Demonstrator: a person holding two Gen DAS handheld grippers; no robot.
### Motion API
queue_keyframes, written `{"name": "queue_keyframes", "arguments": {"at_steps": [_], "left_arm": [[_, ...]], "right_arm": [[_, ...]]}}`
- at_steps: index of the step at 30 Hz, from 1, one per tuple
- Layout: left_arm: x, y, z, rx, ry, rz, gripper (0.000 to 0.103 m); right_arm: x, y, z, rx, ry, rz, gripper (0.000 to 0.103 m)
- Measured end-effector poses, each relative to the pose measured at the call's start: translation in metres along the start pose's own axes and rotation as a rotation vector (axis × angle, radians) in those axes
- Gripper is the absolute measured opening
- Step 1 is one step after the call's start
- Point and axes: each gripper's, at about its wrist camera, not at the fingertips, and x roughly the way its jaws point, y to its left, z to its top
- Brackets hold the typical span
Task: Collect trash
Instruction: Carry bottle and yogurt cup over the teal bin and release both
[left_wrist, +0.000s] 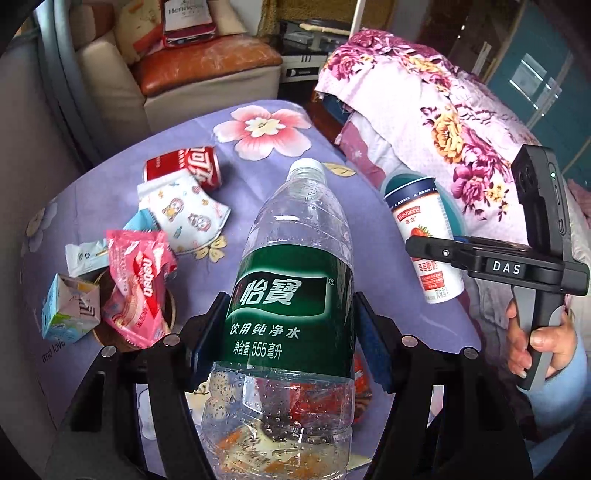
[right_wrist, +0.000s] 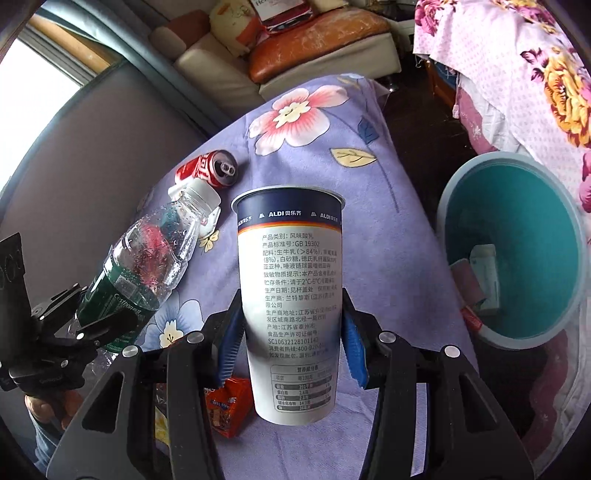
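Water bottle (left_wrist: 291, 295), one: clear plastic, green label, white cap, droplets inside; clamped at the label between the blue pads of the left gripper (left_wrist: 291, 339), jaws part-way open around its body, lifted above the table.

Yogurt cup (right_wrist: 290, 306), one: white with dark blue rim band, printed panel facing the camera; pinched at mid-height by the right gripper (right_wrist: 290, 332), jaws narrower, pads pressed to both sides, clear of the table and beside the bin.

Cola can (right_wrist: 208, 168), one: red, opened, lying on its side toward the far end of the table.

Face mask (left_wrist: 184, 212), one: white with cartoon print, crumpled, just in front of the can.

Wafer wrapper (left_wrist: 138, 280), one: pink, crumpled, over a round woven item.

Small carton (left_wrist: 70, 310), one: pale blue, flaps open, near the left edge.

Orange snack packet (right_wrist: 225, 406), one: under the right gripper.

Waste bin (right_wrist: 454, 206), one: teal inside, pale rim, off the table's right side, holding a few cartons.

Tablecloth (right_wrist: 388, 206): lilac, large pink flowers.

Room: beige sofa (left_wrist: 207, 99) with orange cushion behind; floral quilt (left_wrist: 443, 122) at right.
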Motion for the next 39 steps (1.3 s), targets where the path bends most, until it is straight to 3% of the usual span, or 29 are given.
{"name": "queue_keyframes", "arguments": {"at_steps": [8,15,24,32,36,39], "left_arm": [[0.026,-0.079,0.043,0.070,-0.005,-0.072,0.067],[0.073,-0.151,0.068,0.139,0.060,-0.126,0.067],[0.136,-0.200,0.081,0.165,0.174,-0.142,0.067],[0.177,-0.226,0.091,0.163,0.237,-0.160,0.068],[0.179,-0.227,0.093,0.139,0.218,-0.173,0.084],[0.176,-0.224,0.094,0.135,0.201,-0.172,0.088]], "right_arm": [[-0.074,-0.072,0.010,0.111,-0.147,-0.074,0.046],[-0.118,-0.136,0.007,0.202,-0.218,-0.140,0.046],[-0.125,-0.183,0.007,0.263,-0.225,-0.167,0.046],[-0.116,-0.202,0.008,0.293,-0.208,-0.202,0.046],[-0.112,-0.208,0.007,0.299,-0.198,-0.214,0.046],[-0.109,-0.211,0.005,0.304,-0.191,-0.216,0.046]]}}
